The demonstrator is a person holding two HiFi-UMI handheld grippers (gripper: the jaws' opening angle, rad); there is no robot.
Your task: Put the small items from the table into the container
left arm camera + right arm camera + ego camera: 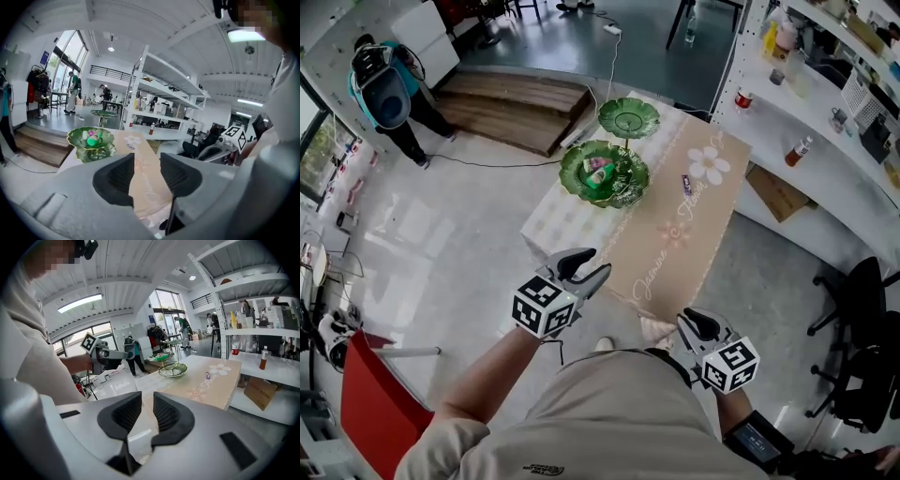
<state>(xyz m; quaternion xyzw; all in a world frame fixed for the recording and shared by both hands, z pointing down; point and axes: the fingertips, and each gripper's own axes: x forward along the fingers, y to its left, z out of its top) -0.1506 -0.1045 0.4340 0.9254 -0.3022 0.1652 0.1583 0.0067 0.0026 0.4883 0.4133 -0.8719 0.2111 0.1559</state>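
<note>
Jaws on both grippers stand apart with nothing between them. The left gripper (147, 159) is open a bit wider than the right gripper (147, 397). Both hang off the near end of the table (551, 221), well away from the green dish (573, 178). Only the head view shows the small purple item (685, 184) from above. It lies on the tan cloth (675, 253), just right of the dish, its long side pointing away from the person. Only the left gripper view shows the pink and green things (93, 138) lying in the dish up close.
</note>
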